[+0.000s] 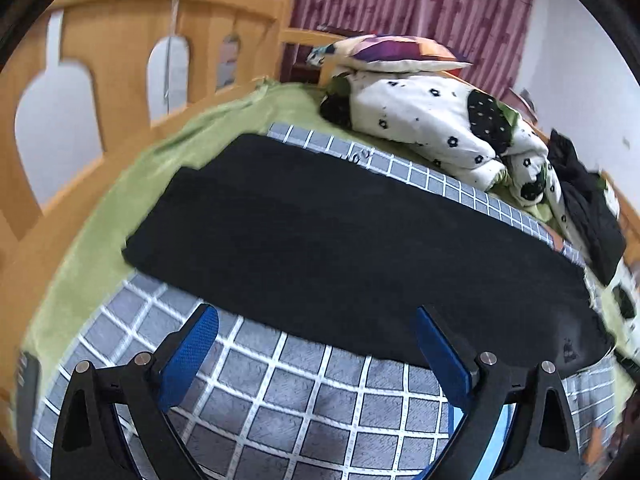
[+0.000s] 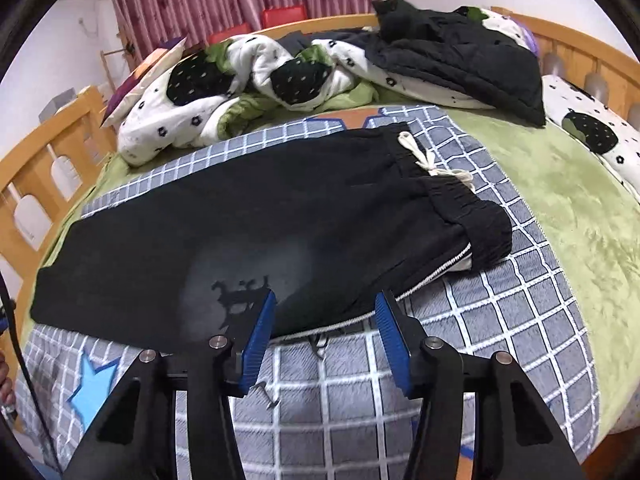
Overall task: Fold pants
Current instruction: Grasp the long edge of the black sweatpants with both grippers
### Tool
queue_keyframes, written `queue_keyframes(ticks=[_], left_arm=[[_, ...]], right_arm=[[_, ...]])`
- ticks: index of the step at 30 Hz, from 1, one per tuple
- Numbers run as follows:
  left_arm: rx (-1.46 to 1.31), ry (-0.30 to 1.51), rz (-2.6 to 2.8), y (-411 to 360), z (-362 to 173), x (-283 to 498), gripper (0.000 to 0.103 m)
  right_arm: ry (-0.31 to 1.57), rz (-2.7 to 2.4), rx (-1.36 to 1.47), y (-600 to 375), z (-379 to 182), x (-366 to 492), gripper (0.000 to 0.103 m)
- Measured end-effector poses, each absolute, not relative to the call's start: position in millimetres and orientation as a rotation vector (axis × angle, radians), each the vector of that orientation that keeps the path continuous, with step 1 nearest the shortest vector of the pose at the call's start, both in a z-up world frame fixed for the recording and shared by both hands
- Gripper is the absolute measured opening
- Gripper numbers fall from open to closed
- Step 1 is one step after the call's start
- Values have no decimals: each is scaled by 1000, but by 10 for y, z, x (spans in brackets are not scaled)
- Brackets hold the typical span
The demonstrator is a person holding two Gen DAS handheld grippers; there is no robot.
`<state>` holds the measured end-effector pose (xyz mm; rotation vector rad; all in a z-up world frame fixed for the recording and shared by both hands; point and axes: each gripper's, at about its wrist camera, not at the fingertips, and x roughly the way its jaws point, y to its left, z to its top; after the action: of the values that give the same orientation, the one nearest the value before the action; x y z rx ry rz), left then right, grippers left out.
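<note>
Lying flat and lengthwise on the grey checked blanket (image 2: pixel 460 360), the black pants (image 2: pixel 248 232) appear already doubled leg over leg, hems at the left and elastic waistband (image 2: pixel 472 216) at the right, which suits a next fold end to end. The blanket covers a green sheet (image 1: pixel 100 200) on the wooden bed (image 1: pixel 112 40), probably laid there as a smooth, even folding surface.

At the hem end, the left claw (image 1: pixel 316 348) hovers with jaws spread wide and nothing between them, aimed at the near long edge of the pants; whether its tips touch cloth cannot be told. Further right, the right claw (image 2: pixel 326 328) stands partly open, straddling the near edge by the zip pocket (image 2: pixel 432 276), and the pads do not seem to press on the fabric.

A white drawstring (image 2: pixel 432 164) trails from the waistband. Beyond, a crumpled quilt (image 2: pixel 240 80) and dark clothing (image 2: pixel 460 56) sit pushed aside, clear of the work.

The pants' black cloth swallows any seams or layers, so the fold count is a guess. The left view is motion-blurred, and its right rim cuts off the waistband.
</note>
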<state>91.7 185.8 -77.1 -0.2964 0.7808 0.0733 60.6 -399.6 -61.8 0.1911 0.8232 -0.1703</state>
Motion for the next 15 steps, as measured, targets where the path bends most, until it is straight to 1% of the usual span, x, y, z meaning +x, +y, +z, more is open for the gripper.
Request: queue_keyframes(ticks=[4,6,8,10,12,15], left_arm=[[-338,785,79,2008,-973,844,97],[-351,814,112,2069,-1120,834,97],[-400,851,79,2130,-1273,822,97],[-412,849,76,2179,-1362,806,97],[-451,839,82,2235,-1420,817,97],[-546,869,73,2328,-1560,1004,96]], right_arm=[[867,-155,361,-4179,-836,639,52],[826,-160,355,-4226,-910,590,53],[843,-208,393,-4292,-1008,550,56],[844,-162,444,-4313,-1057,548,56],[834,-163,435,-4313,-1087,563,56],[838,-169,460,-4327,-1166,653,57]])
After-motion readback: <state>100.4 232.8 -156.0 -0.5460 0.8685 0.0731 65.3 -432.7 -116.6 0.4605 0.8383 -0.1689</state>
